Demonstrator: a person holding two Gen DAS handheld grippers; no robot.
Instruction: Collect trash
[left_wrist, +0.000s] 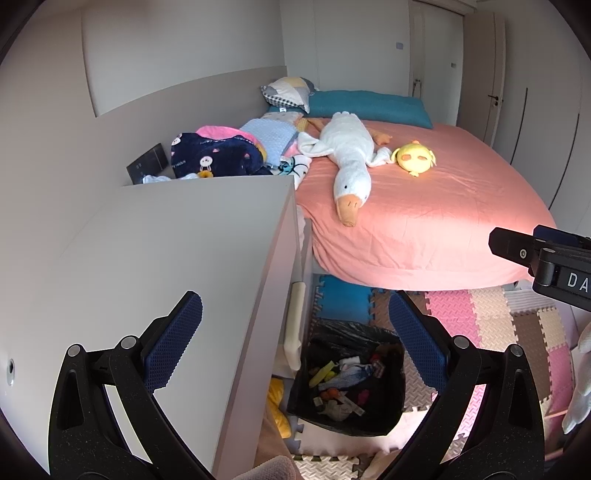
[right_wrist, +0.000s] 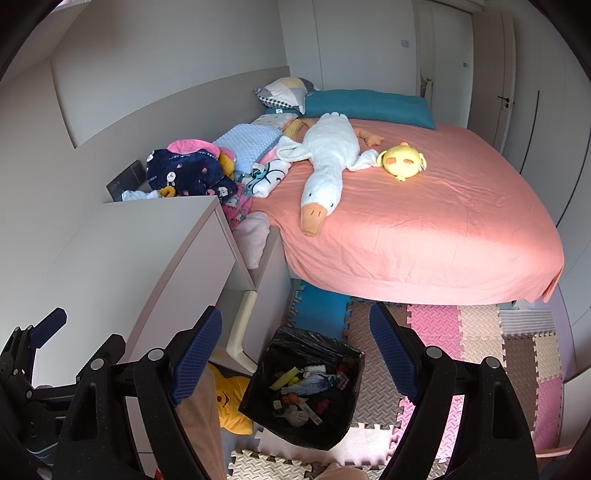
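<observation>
A black-lined trash bin (left_wrist: 384, 417) stands on the foam floor mats beside the white cabinet, with mixed scraps of trash (left_wrist: 343, 387) inside. It also shows in the right wrist view (right_wrist: 325, 432), with the trash (right_wrist: 306, 384) in it. My left gripper (left_wrist: 295, 343) is open and empty, held above the bin and the cabinet's edge. My right gripper (right_wrist: 295, 354) is open and empty, above the bin. The right gripper's tip shows at the right edge of the left wrist view (left_wrist: 517, 249); the left gripper shows at the lower left of the right wrist view (right_wrist: 48, 332).
A white cabinet (left_wrist: 166, 258) stands left of the bin. A bed with a pink sheet (left_wrist: 424, 221) holds a white goose plush (left_wrist: 349, 162), a yellow plush (left_wrist: 413, 157) and piled clothes (left_wrist: 218, 155). Coloured foam mats (right_wrist: 480, 332) cover the floor. A yellow toy (right_wrist: 231, 402) lies by the bin.
</observation>
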